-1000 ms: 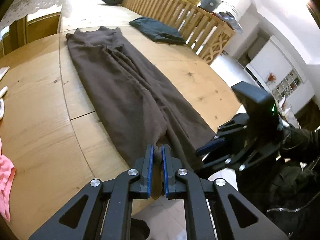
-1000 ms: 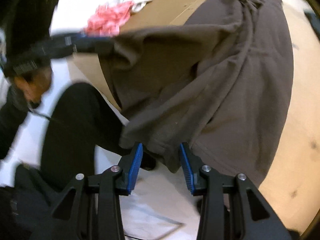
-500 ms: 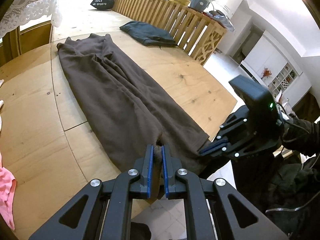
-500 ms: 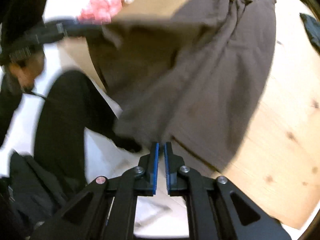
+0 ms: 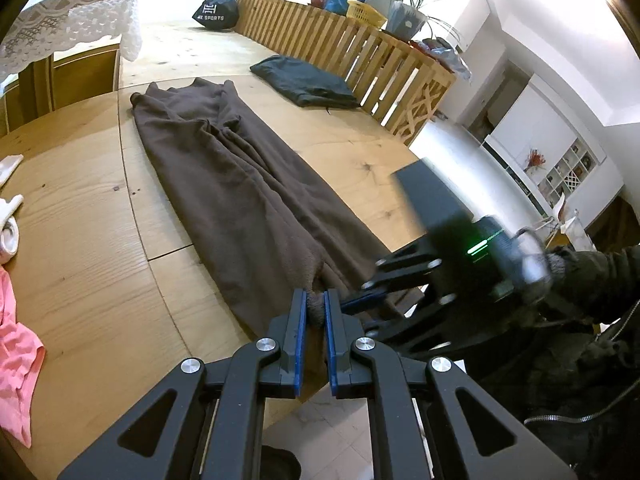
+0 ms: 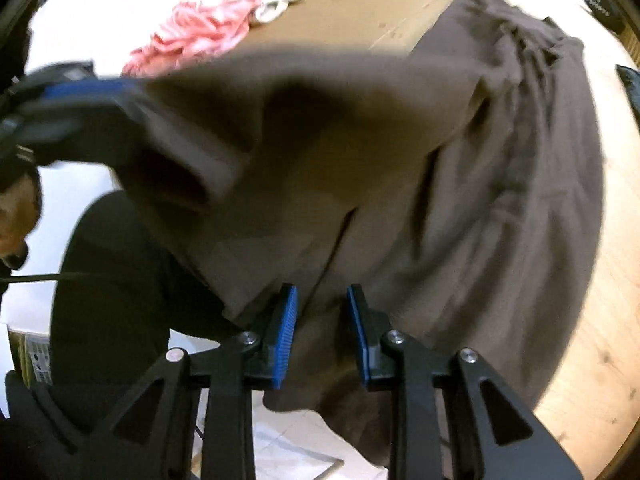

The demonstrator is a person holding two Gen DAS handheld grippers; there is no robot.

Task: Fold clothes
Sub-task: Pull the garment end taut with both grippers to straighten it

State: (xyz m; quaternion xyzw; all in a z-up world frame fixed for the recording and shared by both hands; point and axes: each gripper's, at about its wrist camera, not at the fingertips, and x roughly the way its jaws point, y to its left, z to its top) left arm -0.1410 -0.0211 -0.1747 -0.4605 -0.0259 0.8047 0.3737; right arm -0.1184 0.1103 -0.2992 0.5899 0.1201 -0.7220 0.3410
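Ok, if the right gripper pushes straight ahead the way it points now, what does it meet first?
Most likely the brown trousers: the right gripper is open and their near edge already hangs between its pads. Depth is blurred, but nothing else shows in front.

The brown trousers (image 5: 240, 184) are laid out lengthwise on the wooden table, legs folded together, pretty wrinkled along the middle. The far end is bunched up a bit; the near end is lifted off the table edge and draped loosely, as seen blurred from the right wrist view (image 6: 440, 184).
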